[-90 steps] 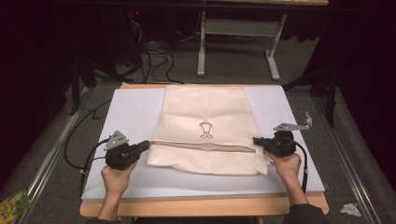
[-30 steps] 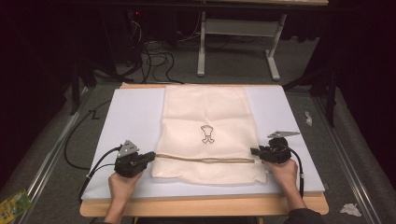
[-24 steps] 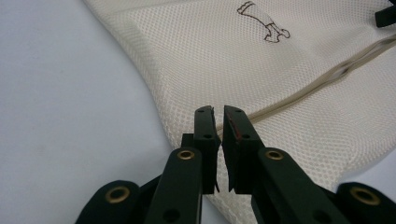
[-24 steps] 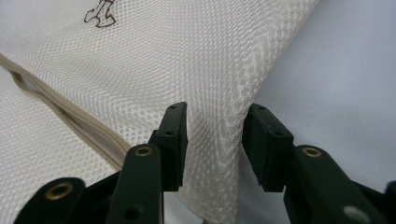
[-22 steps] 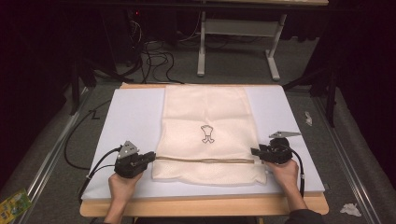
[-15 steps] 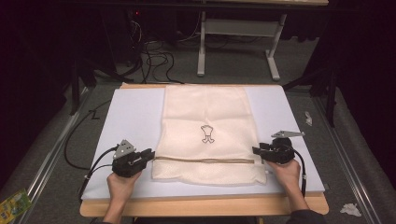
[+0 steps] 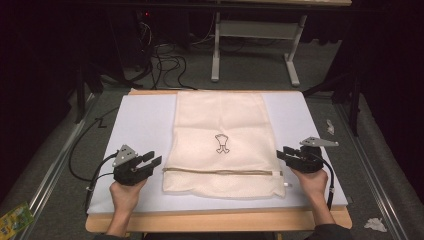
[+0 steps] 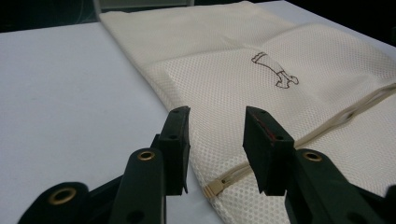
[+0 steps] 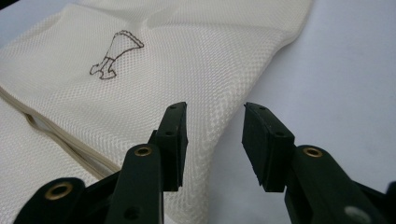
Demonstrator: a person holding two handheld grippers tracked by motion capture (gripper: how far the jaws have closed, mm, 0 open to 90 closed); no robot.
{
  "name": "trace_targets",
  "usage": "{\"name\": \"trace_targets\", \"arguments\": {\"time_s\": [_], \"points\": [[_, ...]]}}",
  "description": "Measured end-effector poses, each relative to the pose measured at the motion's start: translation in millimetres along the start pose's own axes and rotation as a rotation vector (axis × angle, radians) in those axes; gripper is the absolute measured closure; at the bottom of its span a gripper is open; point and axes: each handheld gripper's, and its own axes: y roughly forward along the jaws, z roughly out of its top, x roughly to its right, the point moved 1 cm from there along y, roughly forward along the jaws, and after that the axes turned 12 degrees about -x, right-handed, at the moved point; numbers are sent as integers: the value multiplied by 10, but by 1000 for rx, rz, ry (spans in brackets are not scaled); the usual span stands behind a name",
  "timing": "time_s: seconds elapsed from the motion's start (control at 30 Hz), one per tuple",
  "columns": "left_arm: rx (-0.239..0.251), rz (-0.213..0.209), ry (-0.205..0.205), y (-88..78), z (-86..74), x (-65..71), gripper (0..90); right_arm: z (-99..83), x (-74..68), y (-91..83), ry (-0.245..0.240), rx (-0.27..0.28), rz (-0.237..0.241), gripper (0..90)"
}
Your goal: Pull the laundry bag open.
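Observation:
A cream mesh laundry bag point(image 7: 220, 125) lies flat on the white board point(image 7: 140, 125), with a small dark emblem point(image 7: 221, 143) in its middle and a tan zipper point(image 7: 220, 172) across its near part. My left gripper point(image 7: 156, 158) sits at the bag's left edge. Its jaws have just been opening and stand open point(image 8: 215, 116). The zipper's end point(image 8: 215, 188) lies below the gap, and nothing is pinched. My right gripper point(image 7: 280, 152) is at the bag's right edge. Its jaws have just been closing a little but stay open point(image 9: 212, 114) over the bag's edge point(image 9: 219, 135), gripping nothing.
The board rests on a wooden table point(image 7: 215, 220). On the floor beyond stand a grey metal frame point(image 7: 255, 30) and dark cables point(image 7: 165, 55). A green packet point(image 7: 12, 220) lies at the lower left. Crumpled paper bits point(image 7: 375, 224) lie at the right.
Three seconds ago the bag's near part was folded up. It now lies flat. The left jaws, shut on the bag's edge a second ago, have opened and let go. The right gripper rose slightly.

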Motion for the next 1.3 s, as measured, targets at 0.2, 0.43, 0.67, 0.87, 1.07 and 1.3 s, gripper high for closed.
{"name": "trace_targets", "arguments": {"time_s": [0.2, 0.43, 0.67, 0.87, 1.07, 1.3], "points": [[2, 25, -12, -34, 17, -70, 598, -20, 79, -97, 21, 33, -13, 616], [-7, 40, -33, -39, 42, -139, 557, -45, 169, -199, 50, 65, -19, 616], [-1, 50, -56, -49, 46, -200, 538, -93, 262, -251, 81, 90, -19, 615], [4, 63, -72, -39, 23, -255, 534, -129, 327, -281, 102, 113, -23, 615], [9, 70, -94, -39, -13, -310, 528, -181, 386, -309, 124, 112, -32, 615], [21, 76, -128, -52, -57, -401, 535, -246, 469, -328, 154, 123, -38, 615]]}}
